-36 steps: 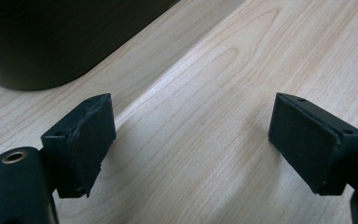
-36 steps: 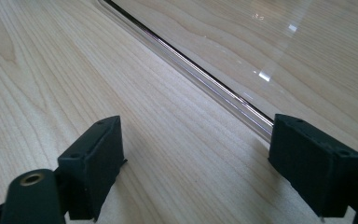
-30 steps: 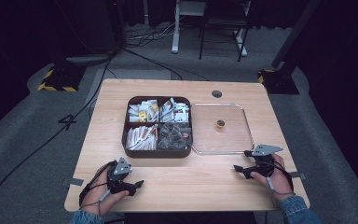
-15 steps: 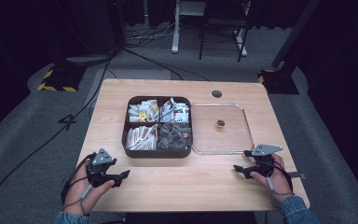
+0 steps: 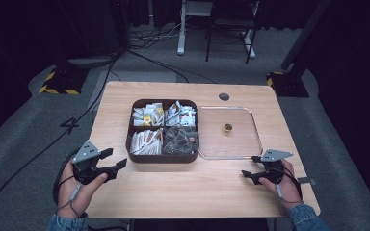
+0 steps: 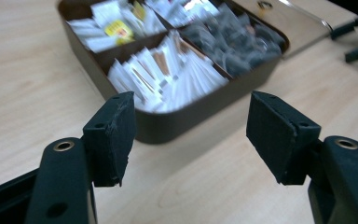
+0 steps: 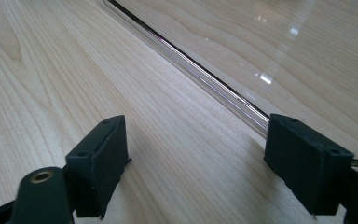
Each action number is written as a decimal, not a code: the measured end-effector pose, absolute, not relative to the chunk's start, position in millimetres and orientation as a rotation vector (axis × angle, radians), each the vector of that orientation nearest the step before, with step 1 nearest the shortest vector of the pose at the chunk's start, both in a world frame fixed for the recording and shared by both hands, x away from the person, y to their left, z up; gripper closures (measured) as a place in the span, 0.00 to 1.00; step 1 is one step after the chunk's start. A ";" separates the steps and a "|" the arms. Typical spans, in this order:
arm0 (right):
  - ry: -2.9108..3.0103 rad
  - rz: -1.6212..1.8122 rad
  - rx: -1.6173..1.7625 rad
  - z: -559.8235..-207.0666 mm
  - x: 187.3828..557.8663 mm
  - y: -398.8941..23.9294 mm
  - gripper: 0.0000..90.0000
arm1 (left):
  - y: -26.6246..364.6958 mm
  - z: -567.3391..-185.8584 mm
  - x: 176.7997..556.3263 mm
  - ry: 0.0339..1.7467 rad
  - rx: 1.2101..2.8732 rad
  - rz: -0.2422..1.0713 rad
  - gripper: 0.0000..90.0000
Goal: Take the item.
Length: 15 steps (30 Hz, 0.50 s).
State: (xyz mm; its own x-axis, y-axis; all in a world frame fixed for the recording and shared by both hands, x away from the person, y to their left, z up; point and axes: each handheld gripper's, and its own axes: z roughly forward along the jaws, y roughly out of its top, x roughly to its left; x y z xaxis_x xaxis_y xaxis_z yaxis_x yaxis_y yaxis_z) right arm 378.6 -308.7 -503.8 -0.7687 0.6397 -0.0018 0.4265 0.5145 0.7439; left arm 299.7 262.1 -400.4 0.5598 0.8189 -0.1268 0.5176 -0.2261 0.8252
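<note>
We see a wooden table (image 5: 188,192) bearing, side by side and touching, a dark four-compartment organiser box (image 5: 163,157) and a clear shallow tray (image 5: 255,130). The box holds white sachets (image 6: 168,70) in its near-left compartment, dark wrapped packets (image 6: 233,46) in its near-right one, and mixed light packets in the two far ones. A small gold-coloured object (image 5: 227,128), too small to identify, stands alone near the middle of the tray. The left gripper (image 5: 114,162) hangs off the box's near-left corner, jaws spread wide and holding nothing; in the left gripper view (image 6: 191,135) the sachet compartment lies directly ahead between them. Compared with the frame one second earlier, we note that the left hand has moved outward toward the table's left edge and has since turned to face the box, while the right gripper (image 5: 249,168) has stayed close to the tray's near-right corner. Its jaws are likewise parted and empty, with the tray's rim (image 7: 205,79) running just past them. We judge that the work is only beginning: the left tool seems to be lining up for a sachet, and nothing has yet been lifted from the box.
</note>
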 end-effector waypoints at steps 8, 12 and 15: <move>2.473 1.105 0.911 -504.0 378.0 -307.5 0.24 | 264.9 -392.4 307.1 1.112 1.819 0.485 0.38; 2.471 1.104 0.914 -504.0 377.9 -307.3 0.24 | 261.7 -390.9 314.2 1.100 1.842 0.489 0.38; 2.471 1.105 0.914 -504.0 377.9 -307.3 0.24 | 257.4 -389.1 319.8 1.096 1.849 0.498 0.38</move>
State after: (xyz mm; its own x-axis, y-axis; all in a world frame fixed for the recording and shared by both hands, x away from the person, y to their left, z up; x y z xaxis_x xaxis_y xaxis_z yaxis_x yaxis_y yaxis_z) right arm 377.9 -307.3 -504.0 -0.7589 0.6512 -0.0007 0.4337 0.5063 0.7454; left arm 319.8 257.4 -389.1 0.5253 0.8452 -0.0987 0.4819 -0.1999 0.8531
